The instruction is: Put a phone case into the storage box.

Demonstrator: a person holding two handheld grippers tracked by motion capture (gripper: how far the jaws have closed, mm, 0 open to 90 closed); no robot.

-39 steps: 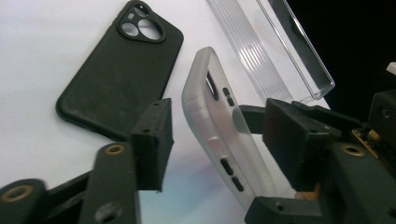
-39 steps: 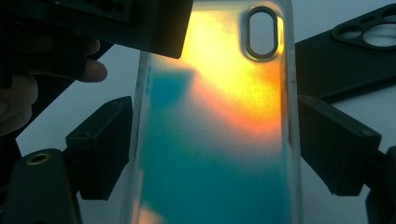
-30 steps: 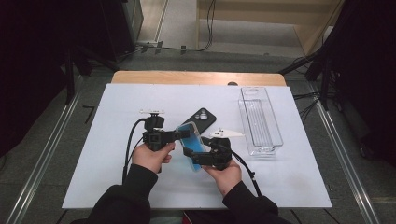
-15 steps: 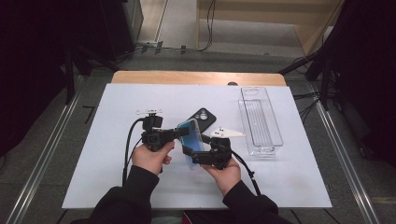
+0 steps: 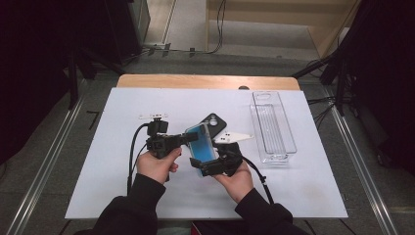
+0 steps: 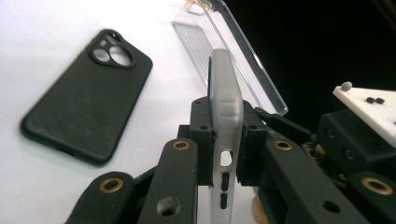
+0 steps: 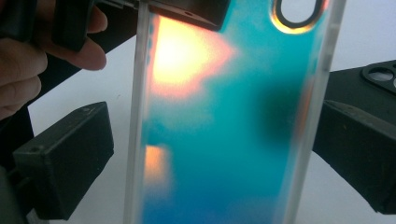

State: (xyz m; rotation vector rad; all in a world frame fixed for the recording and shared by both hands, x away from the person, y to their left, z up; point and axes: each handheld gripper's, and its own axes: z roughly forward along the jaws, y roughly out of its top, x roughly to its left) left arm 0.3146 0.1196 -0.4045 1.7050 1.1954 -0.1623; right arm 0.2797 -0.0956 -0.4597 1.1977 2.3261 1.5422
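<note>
We have the blue phone case (image 5: 200, 146) held up over the bench (image 5: 112, 161), just in front of the black phone case (image 5: 212, 120) lying flat there. Our left gripper (image 5: 192, 138) is clamped on its edge; in the left gripper view the pads (image 6: 201, 140) press both faces. Our right gripper (image 5: 209, 167) has just been opening, its jaws standing wide on either side of the case without pressing it. We should keep the left grip steady and draw the right gripper straight back, so neither jaw catches the rim.
</note>
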